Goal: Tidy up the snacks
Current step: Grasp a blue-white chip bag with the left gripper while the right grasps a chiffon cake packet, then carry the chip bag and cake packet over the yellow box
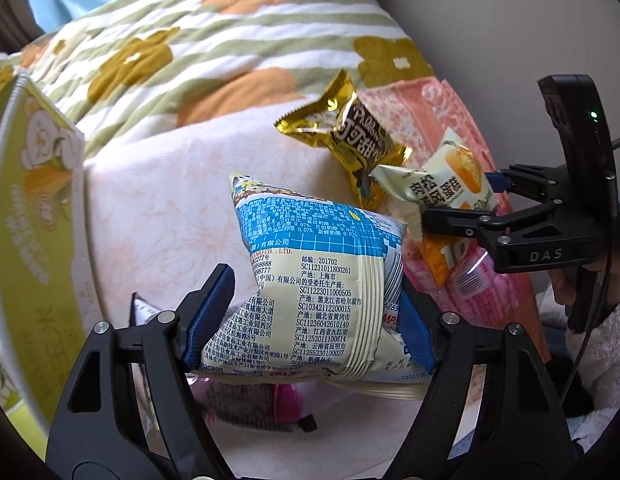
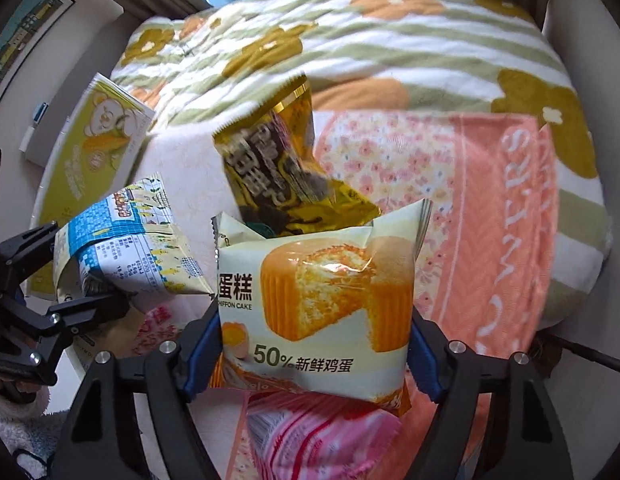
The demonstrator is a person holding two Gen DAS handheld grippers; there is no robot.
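Observation:
My left gripper (image 1: 316, 316) is shut on a blue and cream snack bag (image 1: 318, 280), held above the white cloth; it also shows in the right wrist view (image 2: 125, 248). My right gripper (image 2: 316, 344) is shut on a cream chiffon cake packet (image 2: 322, 308), which shows at the right of the left wrist view (image 1: 442, 188). A gold snack packet (image 2: 277, 160) sits tilted just beyond the cake packet, touching it; it also shows in the left wrist view (image 1: 350, 136).
A green and white box (image 1: 33, 216) stands at the left, also in the right wrist view (image 2: 97, 140). A pink wrapped packet (image 2: 318, 436) lies below my right gripper. A peach floral towel (image 2: 490, 208) and a flowered quilt (image 1: 189, 52) cover the far side.

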